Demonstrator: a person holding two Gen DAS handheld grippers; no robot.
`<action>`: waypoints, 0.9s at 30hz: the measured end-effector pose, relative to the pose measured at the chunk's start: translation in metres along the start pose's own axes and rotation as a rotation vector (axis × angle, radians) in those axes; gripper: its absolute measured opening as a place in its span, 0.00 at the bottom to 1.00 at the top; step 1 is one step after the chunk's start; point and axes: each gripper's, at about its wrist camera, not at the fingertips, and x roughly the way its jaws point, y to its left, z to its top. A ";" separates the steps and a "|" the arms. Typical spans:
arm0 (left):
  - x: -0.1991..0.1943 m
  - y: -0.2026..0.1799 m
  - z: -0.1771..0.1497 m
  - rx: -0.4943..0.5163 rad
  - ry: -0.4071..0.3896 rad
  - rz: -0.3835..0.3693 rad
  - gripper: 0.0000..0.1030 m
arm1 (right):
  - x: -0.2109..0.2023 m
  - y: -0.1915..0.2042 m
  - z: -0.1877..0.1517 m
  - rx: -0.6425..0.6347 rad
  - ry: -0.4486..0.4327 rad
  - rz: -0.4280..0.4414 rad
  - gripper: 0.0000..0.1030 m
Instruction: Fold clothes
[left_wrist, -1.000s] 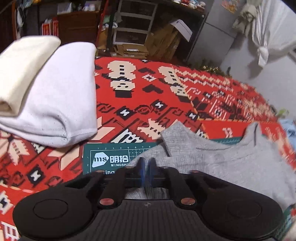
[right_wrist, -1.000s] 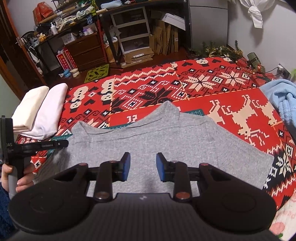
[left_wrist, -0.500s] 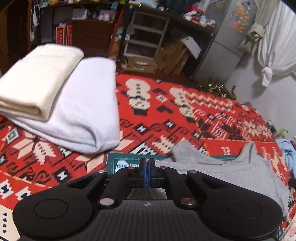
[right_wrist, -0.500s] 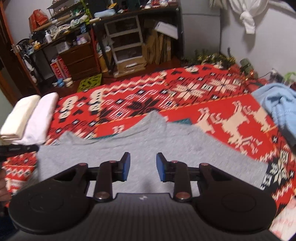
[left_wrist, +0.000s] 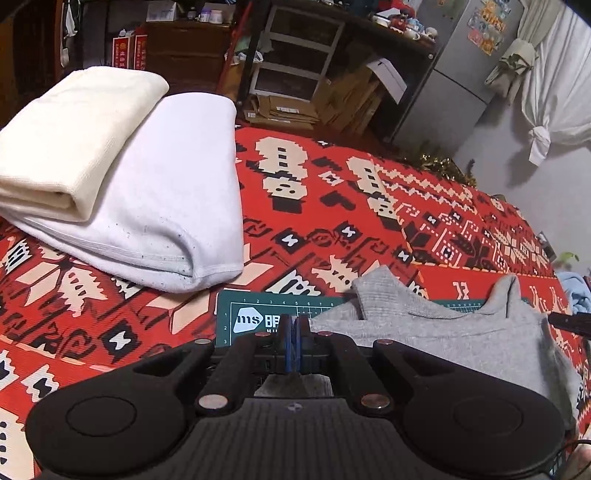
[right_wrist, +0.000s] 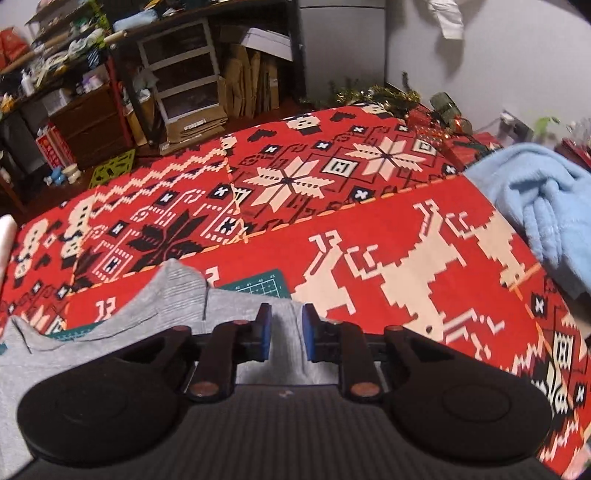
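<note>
A grey top (left_wrist: 454, 332) is spread over a green cutting mat (left_wrist: 258, 317), which lies on a red patterned blanket (left_wrist: 332, 206). In the left wrist view, the left tongs (left_wrist: 293, 343) are seen pressed together, their blue pads meeting with no gap between them; a strip of grey cloth shows just behind the pads, so an edge of the top appears to be pinched there, though the contact itself is hidden by the tongs' body. To the left of the mat, well apart from the top, a folded white cloth (left_wrist: 177, 206) rests on the blanket, and a folded cream cloth (left_wrist: 74, 133) is laid on top of it.

In the right wrist view, the right tongs (right_wrist: 286, 332) are held partly open, with a clear gap between the blue pads (right_wrist: 264, 339); the grey top (right_wrist: 110, 332) is seen through that gap, and nothing is gripped. A corner of the green mat (right_wrist: 258, 286) peeks out beyond the collar. A crumpled light blue towel (right_wrist: 546, 206) lies on the blanket (right_wrist: 406, 229) at the far right, well away from the top
</note>
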 end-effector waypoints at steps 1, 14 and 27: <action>0.000 -0.001 0.000 0.002 0.002 0.000 0.02 | 0.003 0.001 0.000 -0.011 0.006 0.003 0.19; -0.033 -0.006 -0.003 0.049 -0.083 -0.028 0.02 | -0.035 0.003 -0.003 0.011 -0.110 0.052 0.02; 0.005 0.000 -0.006 0.047 0.011 0.047 0.02 | 0.011 -0.008 -0.002 0.038 -0.028 0.013 0.02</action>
